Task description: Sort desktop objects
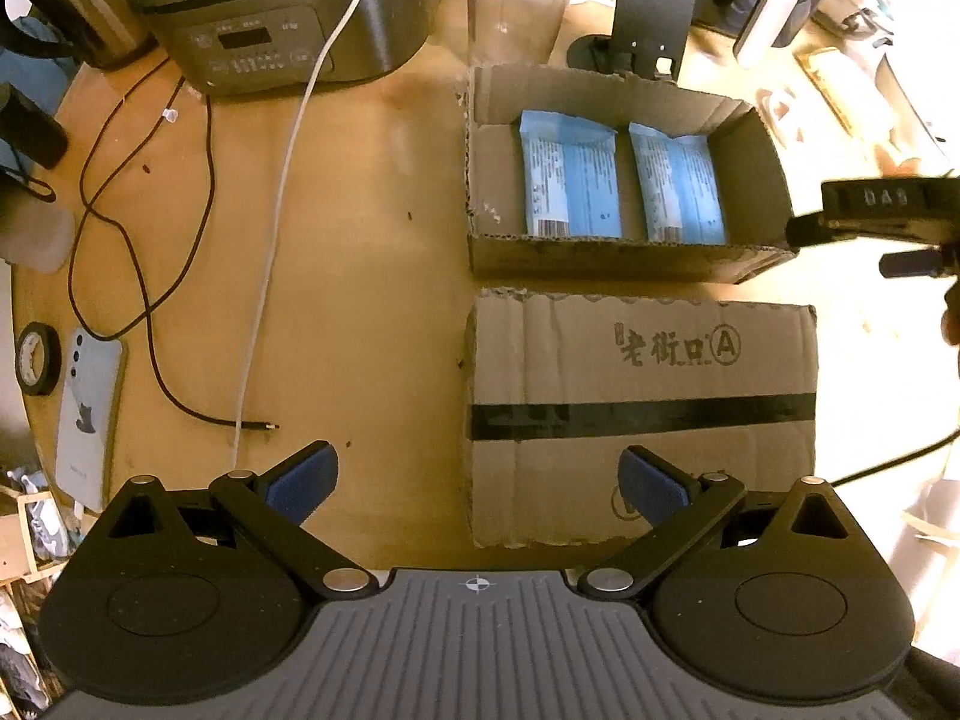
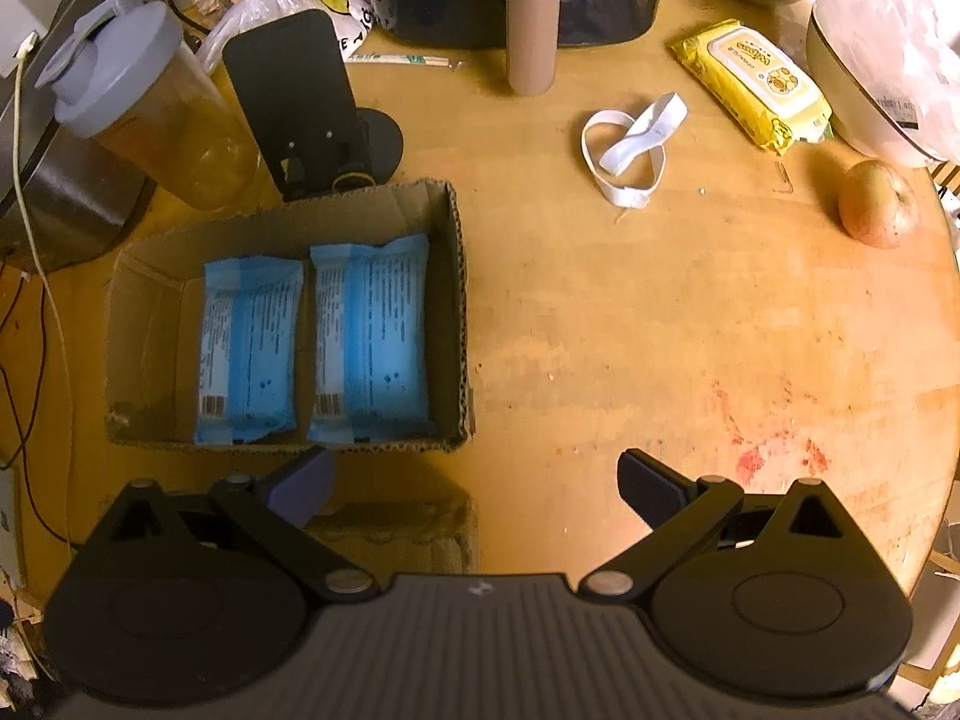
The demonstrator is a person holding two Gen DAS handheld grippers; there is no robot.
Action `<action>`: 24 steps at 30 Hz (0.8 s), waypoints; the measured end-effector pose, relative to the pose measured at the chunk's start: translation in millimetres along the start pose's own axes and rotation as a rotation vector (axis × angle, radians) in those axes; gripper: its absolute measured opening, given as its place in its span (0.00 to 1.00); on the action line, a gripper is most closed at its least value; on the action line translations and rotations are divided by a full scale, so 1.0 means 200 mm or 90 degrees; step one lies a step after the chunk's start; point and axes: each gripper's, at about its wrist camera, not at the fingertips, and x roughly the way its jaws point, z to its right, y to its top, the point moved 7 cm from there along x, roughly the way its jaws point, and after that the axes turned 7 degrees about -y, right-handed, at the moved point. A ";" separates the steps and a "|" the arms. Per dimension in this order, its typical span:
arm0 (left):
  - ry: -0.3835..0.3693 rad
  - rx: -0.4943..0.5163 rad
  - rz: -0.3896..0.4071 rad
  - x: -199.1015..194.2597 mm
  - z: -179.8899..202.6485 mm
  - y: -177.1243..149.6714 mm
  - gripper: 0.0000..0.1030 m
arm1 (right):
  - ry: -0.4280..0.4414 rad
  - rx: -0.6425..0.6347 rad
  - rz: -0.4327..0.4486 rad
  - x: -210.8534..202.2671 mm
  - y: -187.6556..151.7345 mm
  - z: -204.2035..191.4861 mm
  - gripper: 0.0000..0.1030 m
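An open cardboard box (image 1: 480, 180) (image 2: 459, 300) holds two blue packets (image 1: 570, 180) (image 2: 312, 342) lying side by side. A closed cardboard box (image 1: 642, 414) with black tape lies just in front of it. My left gripper (image 1: 477, 486) is open and empty, above the table at the closed box's near left corner. My right gripper (image 2: 474, 486) is open and empty, just in front of the open box's right corner. Its body shows at the right edge of the left wrist view (image 1: 882, 210). A yellow wipes pack (image 2: 753, 84), a white elastic band (image 2: 630, 144) and an apple (image 2: 879, 204) lie further right.
A phone (image 1: 90, 414), a tape roll (image 1: 37, 359), a black cable (image 1: 144, 276) and a white cable (image 1: 282, 180) lie at the left. A grey appliance (image 1: 276, 12), a lidded jug (image 2: 150, 114), a black phone stand (image 2: 306, 102) and a cardboard tube (image 2: 531, 12) stand at the back.
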 end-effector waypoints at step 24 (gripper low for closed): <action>0.002 0.004 0.008 0.01 0.00 0.07 1.00 | 0.024 -0.007 -0.022 -0.05 -0.22 -0.01 1.00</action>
